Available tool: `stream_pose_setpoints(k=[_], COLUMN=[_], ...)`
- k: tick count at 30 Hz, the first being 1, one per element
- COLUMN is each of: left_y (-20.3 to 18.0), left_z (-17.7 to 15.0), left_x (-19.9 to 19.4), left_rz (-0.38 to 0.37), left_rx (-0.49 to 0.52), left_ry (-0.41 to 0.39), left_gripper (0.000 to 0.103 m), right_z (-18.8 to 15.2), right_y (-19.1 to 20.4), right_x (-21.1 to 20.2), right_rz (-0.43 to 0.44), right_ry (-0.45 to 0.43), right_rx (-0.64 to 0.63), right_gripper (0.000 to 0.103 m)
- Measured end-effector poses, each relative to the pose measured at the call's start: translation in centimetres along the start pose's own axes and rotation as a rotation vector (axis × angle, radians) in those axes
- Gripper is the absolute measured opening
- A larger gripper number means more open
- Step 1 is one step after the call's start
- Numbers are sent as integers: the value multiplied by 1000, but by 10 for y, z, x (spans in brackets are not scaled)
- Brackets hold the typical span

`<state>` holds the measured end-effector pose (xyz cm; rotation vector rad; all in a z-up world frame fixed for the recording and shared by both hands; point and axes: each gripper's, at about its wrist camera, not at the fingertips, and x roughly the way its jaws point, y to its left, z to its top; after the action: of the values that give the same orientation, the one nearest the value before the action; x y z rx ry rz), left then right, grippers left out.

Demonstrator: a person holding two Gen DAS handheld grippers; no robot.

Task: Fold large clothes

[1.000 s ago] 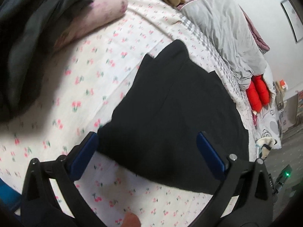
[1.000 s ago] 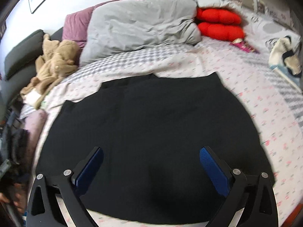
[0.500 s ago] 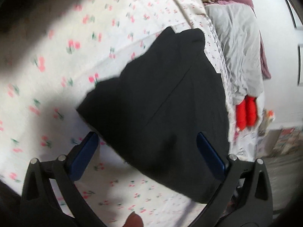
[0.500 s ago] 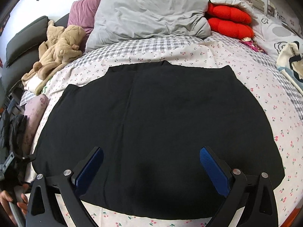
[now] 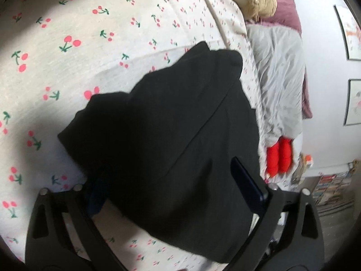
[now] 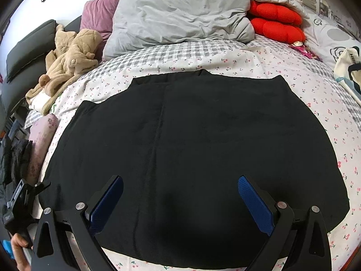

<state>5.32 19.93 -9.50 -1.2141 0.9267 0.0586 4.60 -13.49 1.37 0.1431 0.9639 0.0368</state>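
Note:
A large black garment [image 6: 203, 146] lies spread flat on the cherry-print bedsheet [image 6: 327, 103]. My right gripper [image 6: 180, 178] hovers over its near hem, jaws wide open and nothing between the blue pads. In the left wrist view the black garment [image 5: 169, 135] fills the middle. My left gripper [image 5: 167, 171] sits low at its left corner, jaws closing. The cloth's edge lies between them and drapes over the left finger [image 5: 97, 194]; the pads do not press on it. The right wrist view shows the left gripper [image 6: 42, 185] at the garment's left edge, held by a hand [image 6: 18, 248].
A grey duvet [image 6: 180, 15], red cushions [image 6: 275, 22] and a purple blanket lie at the head of the bed. A beige plush toy [image 6: 72, 52], a pink folded cloth [image 6: 42, 140] and dark clothes [image 6: 15, 155] are on the left, a tote bag [image 6: 347, 67] on the right.
My left gripper has dropped and rolled at the garment's corner; its left finger now lies under the cloth's edge and its jaws have narrowed a little. The right gripper's view has shifted slightly.

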Motion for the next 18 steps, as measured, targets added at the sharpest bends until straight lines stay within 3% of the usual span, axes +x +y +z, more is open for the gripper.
stream_pose_setpoints(k=[2, 4, 5, 9, 18], left_y=[1, 5, 10, 14, -35], left_z=[3, 7, 10, 17, 16], left_x=[2, 4, 5, 7, -37], left_rz=[-27, -34, -38, -111, -164], left_rx=[-15, -33, -57, -120, 69], left_ry=[-13, -24, -20, 26, -31], left_gripper=[88, 70, 55, 31, 23], right_z=[0, 0, -1, -2, 2], right_y=[1, 2, 2, -1, 5], right_x=[1, 2, 3, 3, -13], right_rz=[-2, -8, -9, 9, 47], right_ry=[-1, 2, 5, 13, -46], right_rx=[-8, -10, -8, 8, 14], right_gripper=[102, 102, 102, 102, 102])
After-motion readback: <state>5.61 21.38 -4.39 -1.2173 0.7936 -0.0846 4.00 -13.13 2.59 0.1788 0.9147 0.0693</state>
